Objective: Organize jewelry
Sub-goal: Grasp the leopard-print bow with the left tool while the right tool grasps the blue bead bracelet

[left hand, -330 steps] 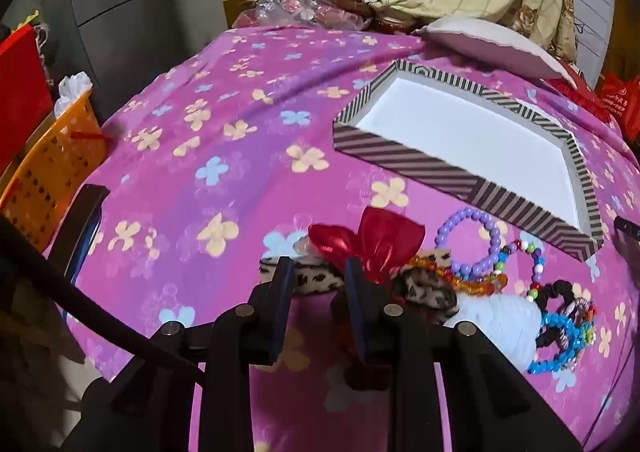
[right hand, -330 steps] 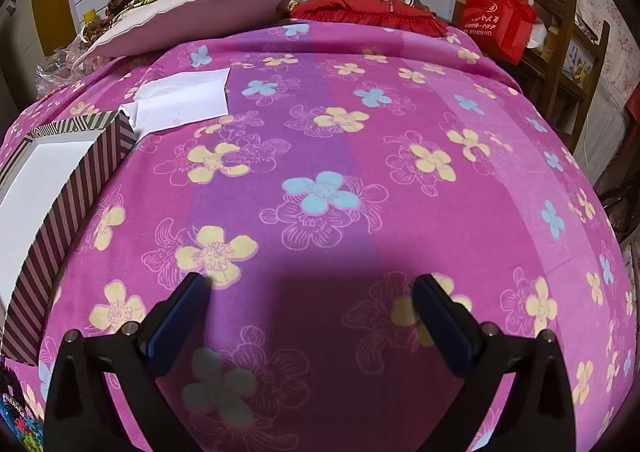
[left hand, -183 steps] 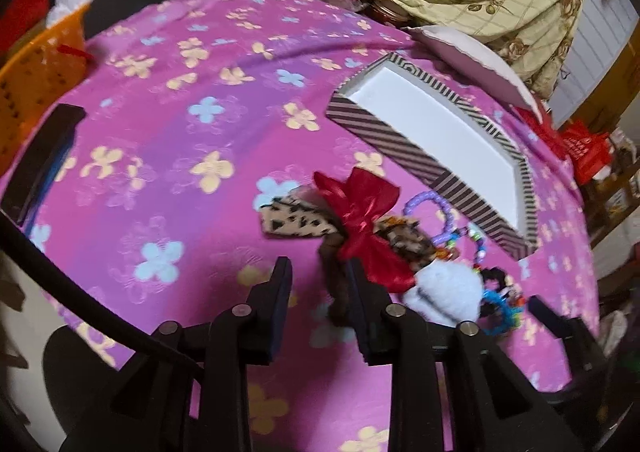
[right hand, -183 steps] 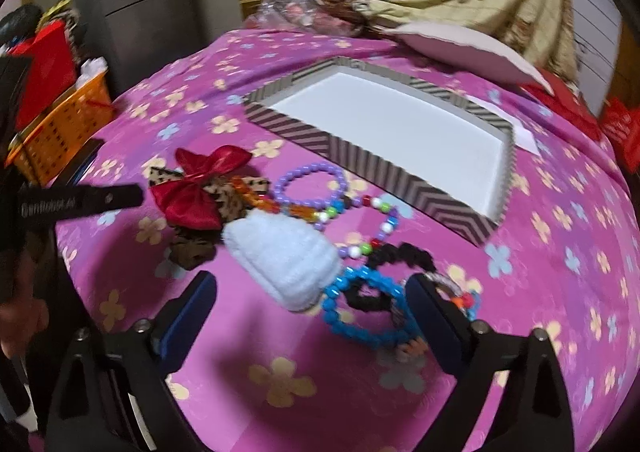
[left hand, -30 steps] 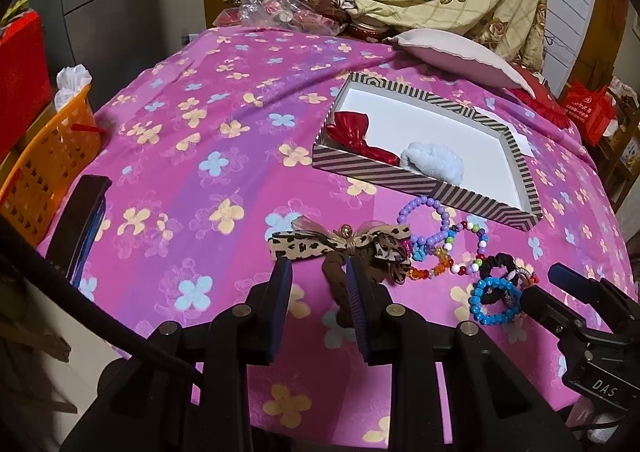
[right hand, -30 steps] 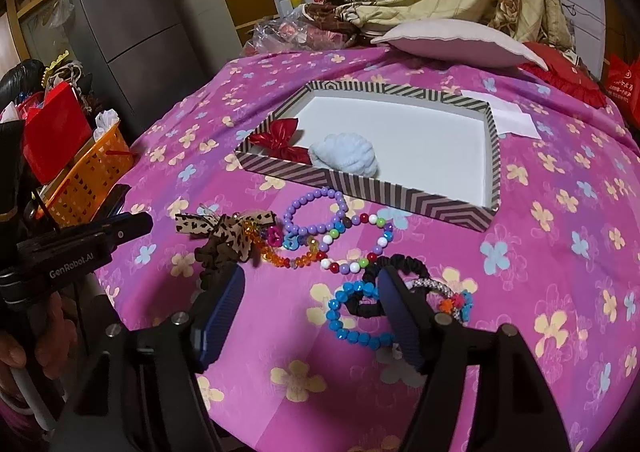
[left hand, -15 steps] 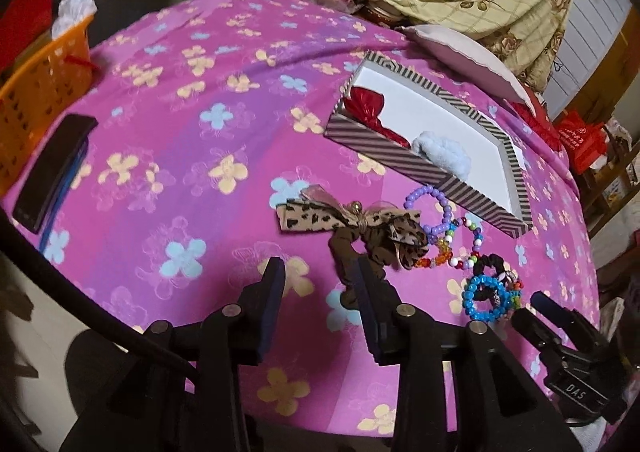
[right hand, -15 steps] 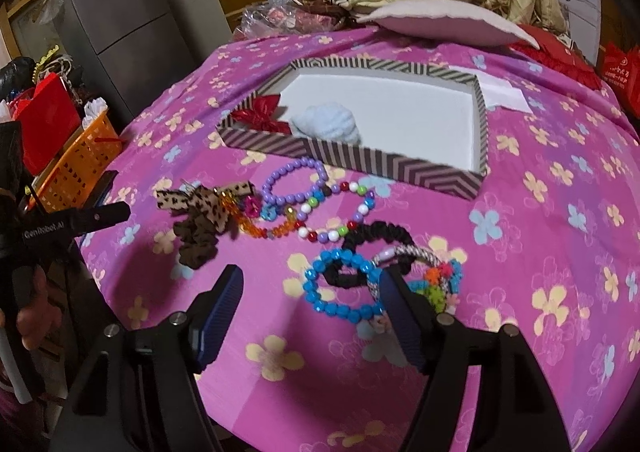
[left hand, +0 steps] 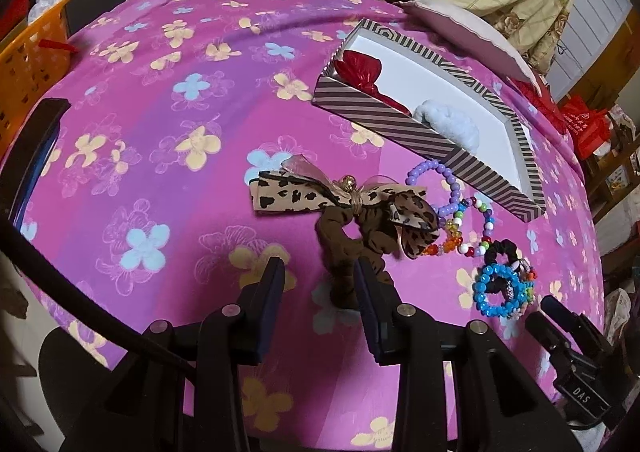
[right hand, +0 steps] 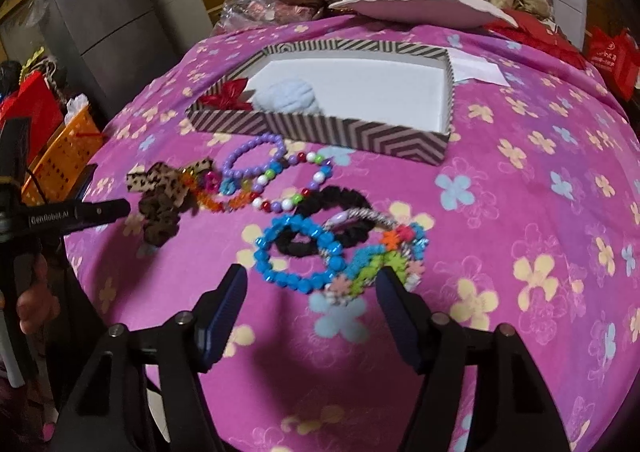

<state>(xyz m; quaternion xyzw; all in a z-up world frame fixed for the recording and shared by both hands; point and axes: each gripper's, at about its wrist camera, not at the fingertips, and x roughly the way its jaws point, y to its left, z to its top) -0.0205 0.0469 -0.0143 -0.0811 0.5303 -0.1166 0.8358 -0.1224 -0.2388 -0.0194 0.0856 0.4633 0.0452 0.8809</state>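
Bow (left hand: pixel 362 70) and white pompom (left hand: pixel 450 124) now lie inside the striped box (left hand: pixel 384 118), while in front of it both empty, half-open grippers, left gripper (left hand: pixel 320 292) and right gripper (right hand: pixel 310 292), have closed in on the leopard scrunchie (left hand: pixel 352 220) and blue bracelet (right hand: pixel 296 256).

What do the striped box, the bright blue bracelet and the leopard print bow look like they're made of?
The shallow brown-and-white striped box looks like matte printed cardboard: thin straight walls, plain white inside. The bright blue beaded bracelet looks like glossy plastic, its faceted beads catching light. The leopard-print ribbon bow looks like woven fabric ribbon with a sheer layer, tied onto a brown gathered cloth scrunchie; the exact fibre is unclear.
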